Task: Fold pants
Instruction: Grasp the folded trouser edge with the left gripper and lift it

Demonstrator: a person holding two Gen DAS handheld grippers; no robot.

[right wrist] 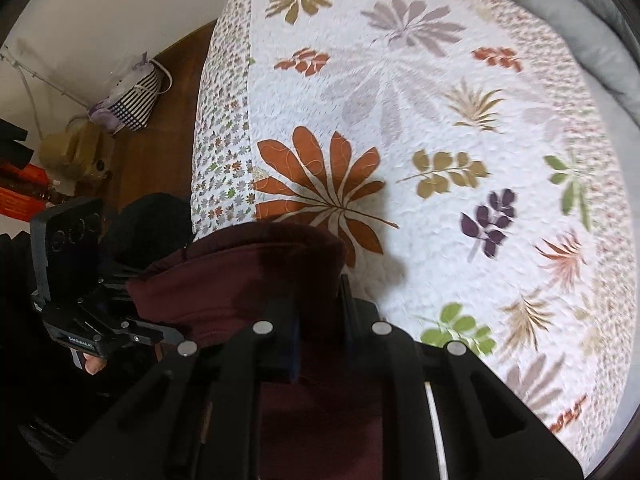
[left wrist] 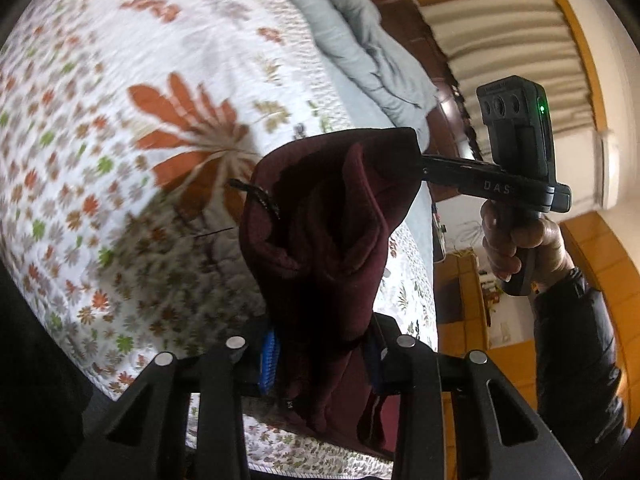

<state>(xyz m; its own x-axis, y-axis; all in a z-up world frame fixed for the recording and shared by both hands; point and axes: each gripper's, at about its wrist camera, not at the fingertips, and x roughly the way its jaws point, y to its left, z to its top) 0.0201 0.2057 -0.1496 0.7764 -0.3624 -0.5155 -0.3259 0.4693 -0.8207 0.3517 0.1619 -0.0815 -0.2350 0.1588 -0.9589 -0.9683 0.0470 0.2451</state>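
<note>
The maroon pants [left wrist: 320, 240] hang bunched above the bed's floral quilt [left wrist: 120, 120] — lifted clear of it and stretched between two tools. The left hand-held gripper [left wrist: 320, 348] is clamped on a gathered fold of the cloth between its blue-padded fingers [left wrist: 269, 360], while the right hand-held gripper [right wrist: 320, 344] pinches another part of the same fabric (seen from the left camera, its tip is buried in the cloth's upper edge). A person's hand [left wrist: 516, 240] in a dark sleeve grips the right tool's handle — a grey blanket [left wrist: 360, 40] lies along the quilt's far side.
</note>
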